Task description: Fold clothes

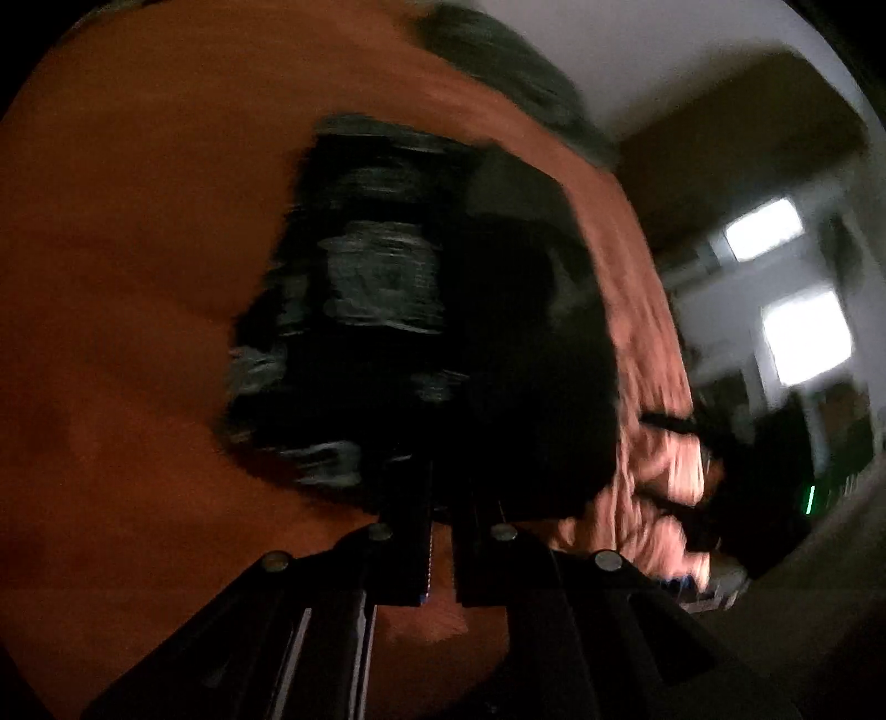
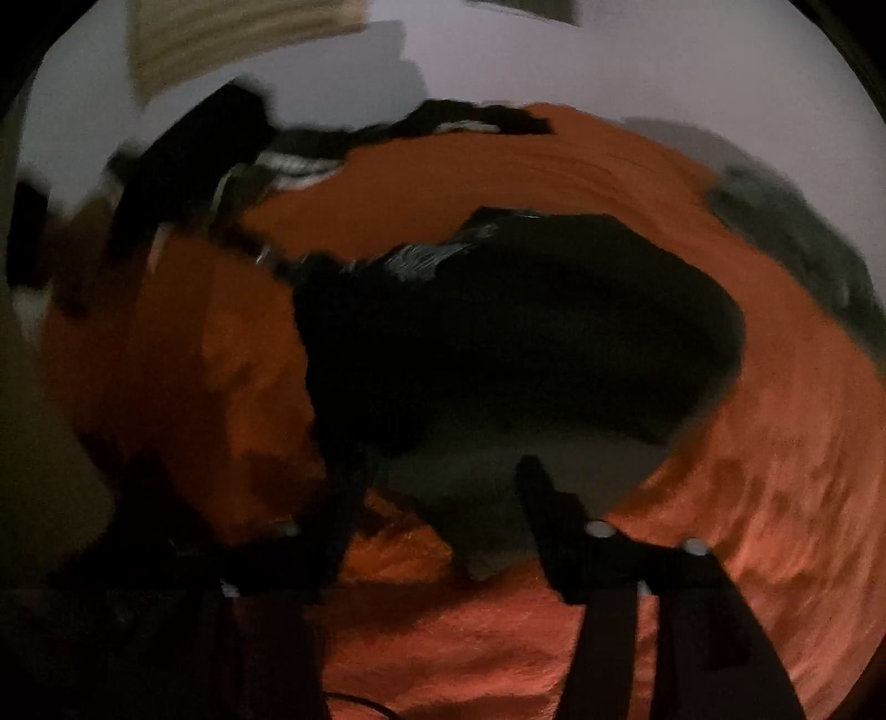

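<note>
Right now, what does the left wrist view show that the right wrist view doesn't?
Left only: the shut left hand-held gripper, bright windows at the right. Right only: the right hand-held gripper with jaws apart, a slatted panel on the wall, more dark clothes far off. Both: a dark garment on the orange cover, all blurred.

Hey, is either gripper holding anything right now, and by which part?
The left gripper is shut at the near edge of the black garment, apparently pinching it. The right gripper is open, holding nothing.
</note>
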Available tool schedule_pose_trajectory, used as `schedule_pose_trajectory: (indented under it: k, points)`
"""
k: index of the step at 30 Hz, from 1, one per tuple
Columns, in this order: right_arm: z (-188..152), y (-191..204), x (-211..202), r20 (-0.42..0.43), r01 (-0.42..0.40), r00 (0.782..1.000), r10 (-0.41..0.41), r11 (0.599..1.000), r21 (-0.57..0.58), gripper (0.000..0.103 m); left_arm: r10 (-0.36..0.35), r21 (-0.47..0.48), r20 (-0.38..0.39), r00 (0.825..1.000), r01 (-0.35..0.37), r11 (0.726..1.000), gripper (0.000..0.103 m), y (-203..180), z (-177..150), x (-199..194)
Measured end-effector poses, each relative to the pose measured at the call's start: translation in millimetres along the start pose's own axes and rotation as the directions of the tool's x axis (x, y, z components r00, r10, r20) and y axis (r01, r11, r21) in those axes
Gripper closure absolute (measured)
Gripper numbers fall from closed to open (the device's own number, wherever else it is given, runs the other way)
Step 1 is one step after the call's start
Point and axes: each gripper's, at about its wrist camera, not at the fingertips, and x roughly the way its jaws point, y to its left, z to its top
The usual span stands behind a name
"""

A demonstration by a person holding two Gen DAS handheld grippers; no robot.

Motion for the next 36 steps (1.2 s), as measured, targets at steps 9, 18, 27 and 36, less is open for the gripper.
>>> schedule_pose_trajectory:
  k: [9,18,27,36]
  points:
    - [7.2,44.2,18.2,0.017,0.087,0.996,-0.086,0.945,-0.316,0.042,-0.032,-0.08,-0.034,0.999,0.03,0.996,0.038,-19.3,33.3,17.3]
    - [10.5,25.3,13.4,0.017,0.099,0.995,-0.097,0.974,-0.204,0.042,-0.013,0.032,-0.084,0.996,0.016,0.999,0.102,-49.4,33.3,52.2]
    - [12.2,-8.6,5.6,0.022,0.14,0.99,-0.139,0.989,-0.052,0.042,0.144,0.116,-0.043,0.989,-0.138,0.984,0.102,-39.5,35.0,47.8]
    - [42.5,-63.4,-0.2,0.056,-0.016,0.998,0.008,0.991,0.133,0.042,0.083,0.026,-0.138,0.987,-0.081,0.996,0.1,-22.8,44.6,46.9]
